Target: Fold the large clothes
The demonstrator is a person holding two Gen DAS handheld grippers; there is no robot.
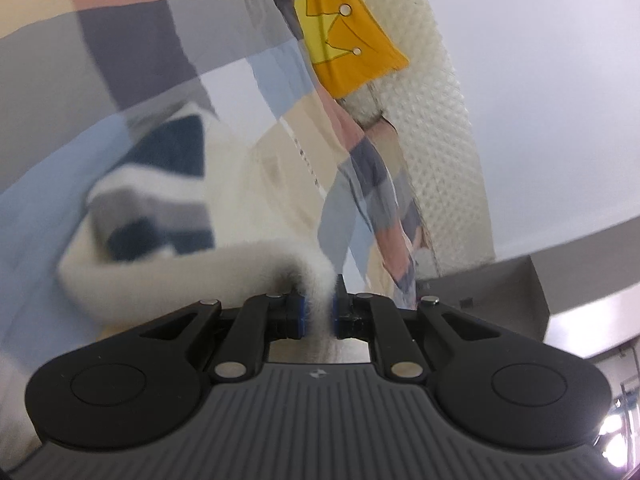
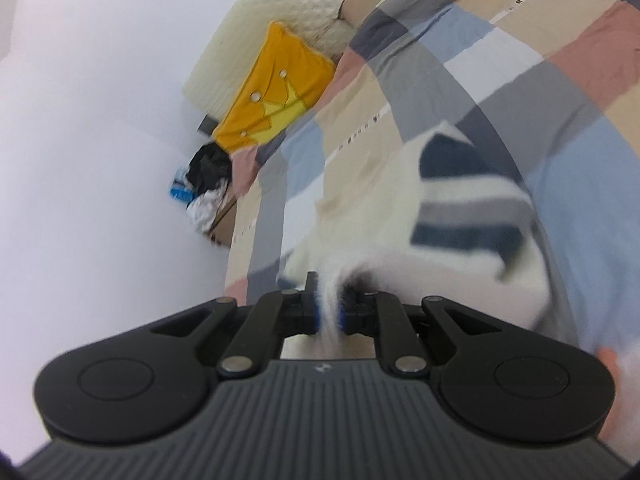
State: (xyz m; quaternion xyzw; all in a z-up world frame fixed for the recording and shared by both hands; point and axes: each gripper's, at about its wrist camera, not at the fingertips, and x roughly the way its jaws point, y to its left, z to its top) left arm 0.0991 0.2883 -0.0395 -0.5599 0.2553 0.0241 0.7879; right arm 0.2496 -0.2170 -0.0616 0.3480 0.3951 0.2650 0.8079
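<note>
Two tongs (image 1: 319,308) (image 2: 329,307) pinch one sweater (image 1: 160,200) (image 2: 460,208).

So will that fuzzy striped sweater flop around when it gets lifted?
Probably floppy: the sweater bunches and sags between the left gripper and right gripper. It likely won't slip, since its fuzzy knit is pinched tight. It looks light.

Ahead of the left claw (image 1: 318,312), the fuzzy white sweater (image 1: 160,216) with dark stripes is smeared by motion blur, its outline unreadable. The fabric pinched in the right claw (image 2: 328,312) hides the pad faces. Far left of that claw, a dark heap (image 2: 208,180) beside the bed is too small to identify.
</note>
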